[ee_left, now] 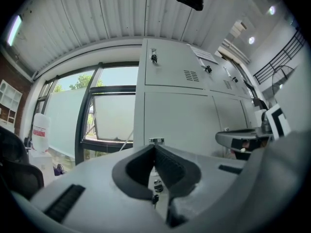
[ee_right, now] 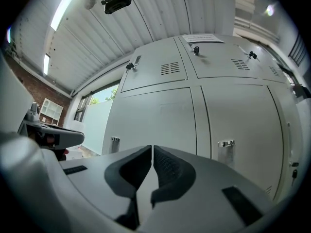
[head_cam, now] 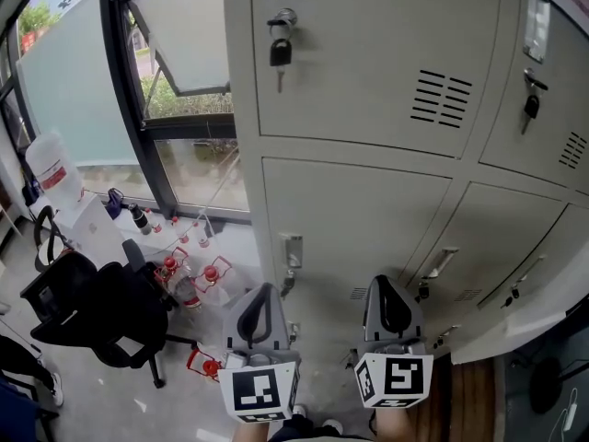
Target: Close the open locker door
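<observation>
A bank of pale grey lockers (head_cam: 368,109) fills the head view. At the lower right, one door (head_cam: 529,288) seems to stand out from the bank at an angle, its lower edge over the floor. My left gripper (head_cam: 266,289) and right gripper (head_cam: 386,282) are side by side low in that view, pointing at the lower lockers and short of them. Both are shut with nothing between the jaws. The left gripper view has its jaws (ee_left: 154,147) meeting before a door latch (ee_left: 156,141). In the right gripper view the jaws (ee_right: 151,147) meet before closed lower doors (ee_right: 150,120).
A black office chair (head_cam: 97,311) stands on the left. Bottles with red caps (head_cam: 189,279) lie by the window (head_cam: 179,72), and a white jug (head_cam: 52,168) sits further left. A padlock with a key (head_cam: 281,53) hangs on an upper door. Wooden flooring (head_cam: 469,394) shows at the lower right.
</observation>
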